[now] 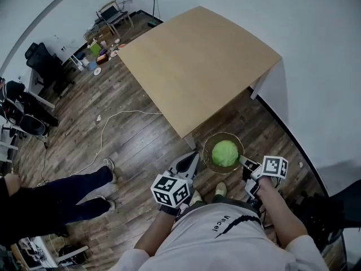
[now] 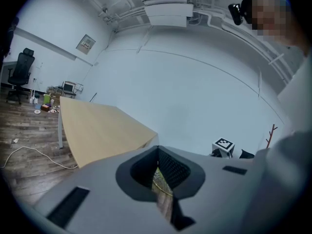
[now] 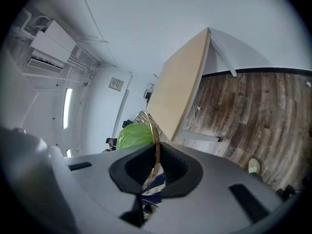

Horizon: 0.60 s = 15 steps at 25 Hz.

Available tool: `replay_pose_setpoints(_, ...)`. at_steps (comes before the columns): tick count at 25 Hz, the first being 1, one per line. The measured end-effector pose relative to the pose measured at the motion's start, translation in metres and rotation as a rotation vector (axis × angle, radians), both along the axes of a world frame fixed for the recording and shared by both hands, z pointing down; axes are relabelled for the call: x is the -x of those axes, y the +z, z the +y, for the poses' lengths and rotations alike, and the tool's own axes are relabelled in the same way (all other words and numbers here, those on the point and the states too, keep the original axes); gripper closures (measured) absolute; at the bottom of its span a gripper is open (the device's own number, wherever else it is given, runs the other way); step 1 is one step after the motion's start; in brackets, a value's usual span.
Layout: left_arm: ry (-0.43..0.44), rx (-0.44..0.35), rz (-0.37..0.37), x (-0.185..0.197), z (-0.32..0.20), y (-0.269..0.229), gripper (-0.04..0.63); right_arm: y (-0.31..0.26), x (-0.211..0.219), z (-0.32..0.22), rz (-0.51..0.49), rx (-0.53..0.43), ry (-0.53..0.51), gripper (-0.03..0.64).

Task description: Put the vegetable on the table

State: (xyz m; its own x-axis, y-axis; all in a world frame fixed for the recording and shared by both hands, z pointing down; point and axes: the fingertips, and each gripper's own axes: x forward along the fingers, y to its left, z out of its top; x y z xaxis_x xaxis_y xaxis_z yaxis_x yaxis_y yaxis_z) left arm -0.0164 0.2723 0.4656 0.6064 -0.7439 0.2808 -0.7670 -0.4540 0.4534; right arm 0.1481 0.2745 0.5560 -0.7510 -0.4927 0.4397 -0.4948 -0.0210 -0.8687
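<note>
A round green cabbage [image 1: 225,153] lies in a clear glass plate [image 1: 210,144] with a gold rim, held in the air just off the near corner of the light wooden table [image 1: 197,61]. My left gripper [image 1: 193,161] is shut on the plate's left rim, which shows as a thin edge between its jaws in the left gripper view [image 2: 160,179]. My right gripper [image 1: 244,162] is shut on the right rim. In the right gripper view the rim [image 3: 152,130] runs up from the closed gripper [image 3: 155,167], with the cabbage [image 3: 132,136] just behind it.
A person's legs in dark trousers [image 1: 67,193] stand on the wood floor at the left. A white cable [image 1: 113,126] trails beside the table. Office chairs [image 1: 42,64] and small clutter [image 1: 98,49] sit at the far left. A white wall [image 1: 316,66] runs along the right.
</note>
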Motion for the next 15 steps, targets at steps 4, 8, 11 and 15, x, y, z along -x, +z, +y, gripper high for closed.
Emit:
replay_pose_setpoints(4,-0.013,0.007,-0.003,-0.014,-0.008,0.0,0.583,0.001,-0.016,-0.012,-0.007,0.005,-0.003,0.578)
replay_pose_setpoints(8,-0.037,0.015,-0.008,-0.027,-0.022,-0.002,0.583,-0.002,-0.03,-0.029,-0.017,0.009,-0.015,0.578)
replay_pose_setpoints(11,-0.051,0.012,-0.016,-0.039,-0.03,-0.004,0.583,-0.002,-0.042,-0.039,-0.016,0.01,-0.032,0.578)
replay_pose_setpoints(15,-0.071,0.014,-0.024,-0.051,-0.043,-0.003,0.583,0.004,-0.054,-0.052,-0.024,0.015,-0.051,0.578)
